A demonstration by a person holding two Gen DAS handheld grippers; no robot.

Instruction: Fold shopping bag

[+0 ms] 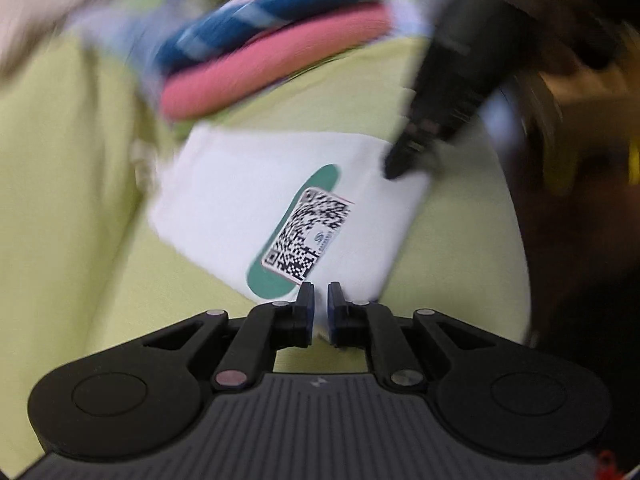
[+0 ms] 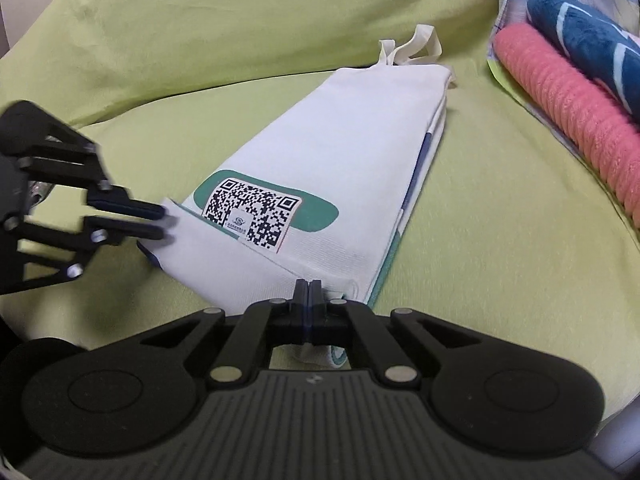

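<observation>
A white fabric shopping bag [image 1: 224,200] [image 2: 340,140] lies folded into a long strip on a lime-green cover [image 1: 60,200] [image 2: 240,20]. On top is a QR label [image 1: 308,232] [image 2: 256,216] on a green oval. Its handles [image 2: 416,46] stick out at the far end. My left gripper [image 1: 321,296] [image 2: 168,222] pinches the bag's near left corner, with fabric in the narrow gap between its fingers. My right gripper [image 2: 308,290] [image 1: 396,170] is shut on the near edge, and cloth shows under its fingers. The left wrist view is motion-blurred.
A rolled pink towel [image 2: 568,120] [image 1: 272,64] and a blue patterned towel [image 2: 592,48] [image 1: 272,4] lie stacked on a printed cloth at the right of the bag. The green cover rises into a cushion-like back behind the bag.
</observation>
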